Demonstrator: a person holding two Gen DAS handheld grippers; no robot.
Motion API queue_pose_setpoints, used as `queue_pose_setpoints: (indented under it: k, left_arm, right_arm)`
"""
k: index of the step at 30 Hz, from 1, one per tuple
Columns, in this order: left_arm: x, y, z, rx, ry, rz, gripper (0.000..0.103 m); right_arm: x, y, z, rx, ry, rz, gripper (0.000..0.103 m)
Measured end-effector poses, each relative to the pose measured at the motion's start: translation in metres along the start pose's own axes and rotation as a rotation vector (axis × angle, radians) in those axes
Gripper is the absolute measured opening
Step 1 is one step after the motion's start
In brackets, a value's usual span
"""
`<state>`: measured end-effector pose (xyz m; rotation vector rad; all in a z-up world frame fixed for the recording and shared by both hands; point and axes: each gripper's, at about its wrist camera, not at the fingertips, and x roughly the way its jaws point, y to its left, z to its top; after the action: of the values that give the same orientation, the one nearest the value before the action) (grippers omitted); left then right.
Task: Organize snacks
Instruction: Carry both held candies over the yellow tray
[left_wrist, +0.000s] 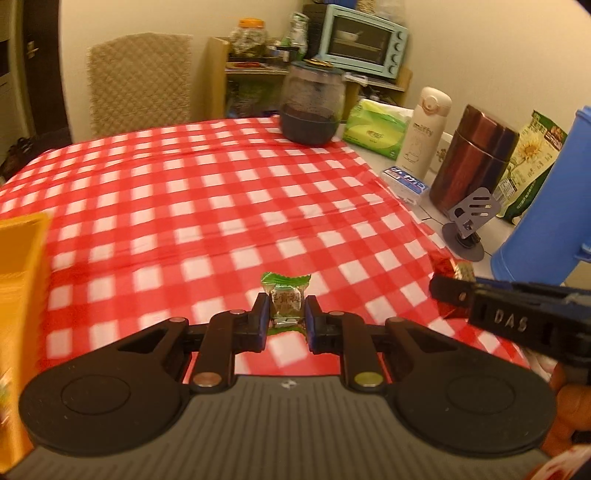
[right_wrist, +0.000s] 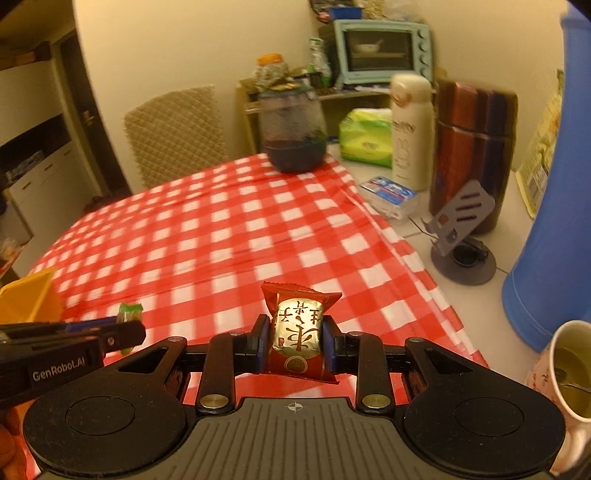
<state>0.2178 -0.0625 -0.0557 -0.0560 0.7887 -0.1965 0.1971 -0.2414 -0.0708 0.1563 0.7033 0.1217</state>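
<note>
Left gripper (left_wrist: 286, 319) clamps green-wrapped candy (left_wrist: 285, 301). Right gripper (right_wrist: 295, 349) clamps red-and-gold snack packet (right_wrist: 297, 338), both above checkered tablecloth (left_wrist: 207, 192).

The left gripper (left_wrist: 286, 319) is held level above the red-checked tablecloth (left_wrist: 207, 206), near its right edge, with both blue-padded fingers (left_wrist: 263, 318) closed in on a small green candy (left_wrist: 285, 301) pinched upright between them. The right gripper (right_wrist: 295, 345) sits just beside it on the right, closer to that same edge, its fingers (right_wrist: 330, 345) clamped on the sides of a red and gold snack packet (right_wrist: 297, 338). Each gripper's black finger shows side-on at the margin of the other's wrist view, so the two are roughly parallel and close together without touching.
</note>
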Motion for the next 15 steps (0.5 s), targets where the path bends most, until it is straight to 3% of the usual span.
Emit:
queue_pose_setpoints:
  k: [15]
  left_arm:
    - [-0.133,0.054,-0.038,-0.063,-0.053,0.105,0.018]
  right_arm:
    - [-0.088,0.092,-0.013,-0.107,-0.014,0.124,0.03]
